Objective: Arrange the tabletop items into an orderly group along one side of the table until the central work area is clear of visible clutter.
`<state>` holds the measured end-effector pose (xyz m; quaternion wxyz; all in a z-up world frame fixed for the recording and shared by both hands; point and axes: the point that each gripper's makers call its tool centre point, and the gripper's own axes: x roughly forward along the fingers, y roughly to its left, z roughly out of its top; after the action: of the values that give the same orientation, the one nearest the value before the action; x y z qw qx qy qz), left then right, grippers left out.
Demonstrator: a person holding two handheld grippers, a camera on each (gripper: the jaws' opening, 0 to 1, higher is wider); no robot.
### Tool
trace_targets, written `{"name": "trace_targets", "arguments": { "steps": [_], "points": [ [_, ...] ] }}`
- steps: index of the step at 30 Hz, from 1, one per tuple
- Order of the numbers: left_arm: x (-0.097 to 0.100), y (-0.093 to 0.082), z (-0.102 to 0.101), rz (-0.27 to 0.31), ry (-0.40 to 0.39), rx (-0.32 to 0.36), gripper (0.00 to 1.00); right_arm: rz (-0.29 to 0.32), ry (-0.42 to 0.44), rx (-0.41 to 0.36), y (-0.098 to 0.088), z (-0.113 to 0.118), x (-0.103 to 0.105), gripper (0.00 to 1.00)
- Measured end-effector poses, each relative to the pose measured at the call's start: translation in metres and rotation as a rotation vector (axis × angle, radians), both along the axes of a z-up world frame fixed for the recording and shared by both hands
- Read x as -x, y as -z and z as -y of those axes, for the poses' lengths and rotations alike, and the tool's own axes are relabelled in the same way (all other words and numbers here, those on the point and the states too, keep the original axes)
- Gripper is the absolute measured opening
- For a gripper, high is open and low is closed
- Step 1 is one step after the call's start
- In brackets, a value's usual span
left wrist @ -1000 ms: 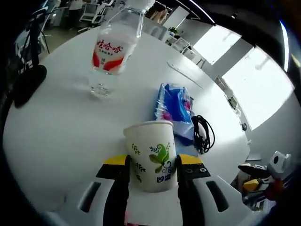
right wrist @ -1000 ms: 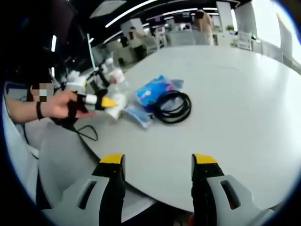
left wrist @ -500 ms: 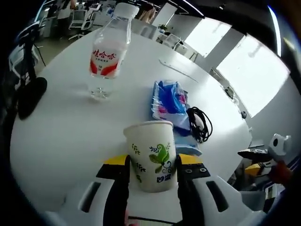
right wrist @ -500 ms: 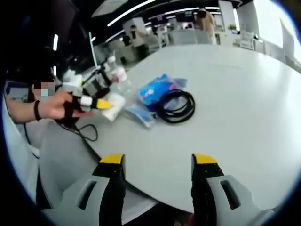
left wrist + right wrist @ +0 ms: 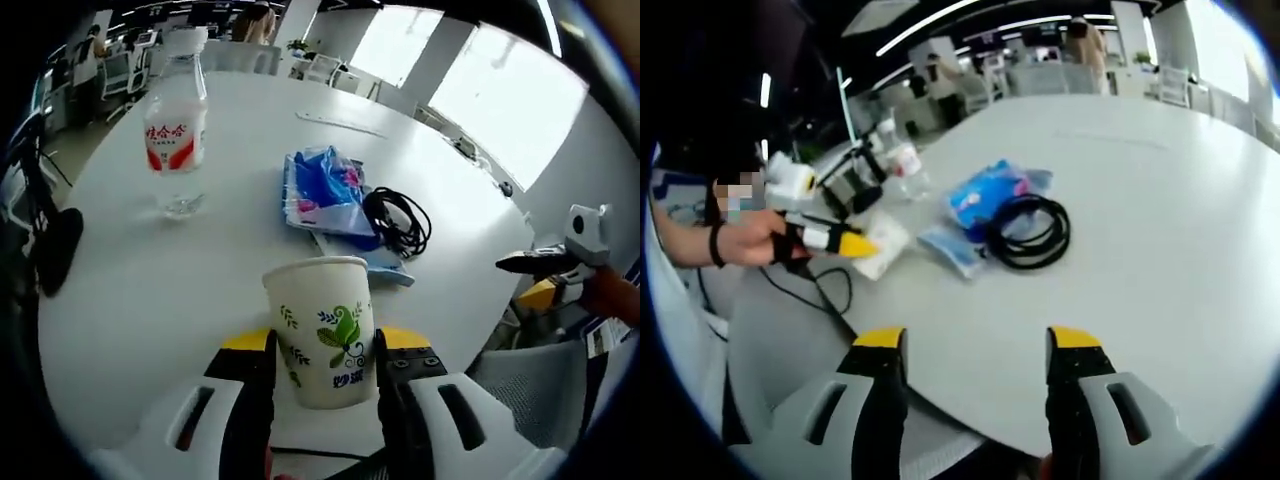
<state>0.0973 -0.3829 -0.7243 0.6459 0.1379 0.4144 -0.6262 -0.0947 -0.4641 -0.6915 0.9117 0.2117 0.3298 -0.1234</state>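
Observation:
A white paper cup (image 5: 320, 325) with a green leaf print stands upright between the jaws of my left gripper (image 5: 323, 342), which is shut on it above the near part of the white table (image 5: 150, 290). From the right gripper view, that cup (image 5: 883, 240) hangs in the left gripper (image 5: 855, 243) near the table's left edge. Farther out lie a blue packet (image 5: 325, 190), a coiled black cable (image 5: 400, 222) and a flat pale-blue item (image 5: 388, 272). A clear water bottle (image 5: 175, 135) with a red label stands beyond them. My right gripper (image 5: 975, 345) is open and holds nothing over the near table edge.
A black object (image 5: 55, 250) lies at the table's left edge. A black cord (image 5: 825, 290) hangs below the hand (image 5: 740, 240) that holds the left gripper. The right gripper (image 5: 535, 275) shows off the table's right side. Chairs and desks stand far behind.
My left gripper has drawn back toward the table edge with the cup in it, away from the packet and bottle. The right gripper stays open and has barely moved.

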Motion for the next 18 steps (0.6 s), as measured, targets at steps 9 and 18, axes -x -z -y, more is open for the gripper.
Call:
{"name": "trace_targets", "arguments": {
  "steps": [9, 18],
  "points": [
    [0.019, -0.003, 0.0, 0.096, 0.148, 0.007, 0.38, 0.032, -0.058, -0.016, -0.007, -0.009, -0.02, 0.49],
    [0.041, -0.008, 0.004, 0.165, 0.277, 0.027, 0.38, 0.074, -0.132, -0.048, -0.014, -0.024, -0.042, 0.43]
  ]
}}
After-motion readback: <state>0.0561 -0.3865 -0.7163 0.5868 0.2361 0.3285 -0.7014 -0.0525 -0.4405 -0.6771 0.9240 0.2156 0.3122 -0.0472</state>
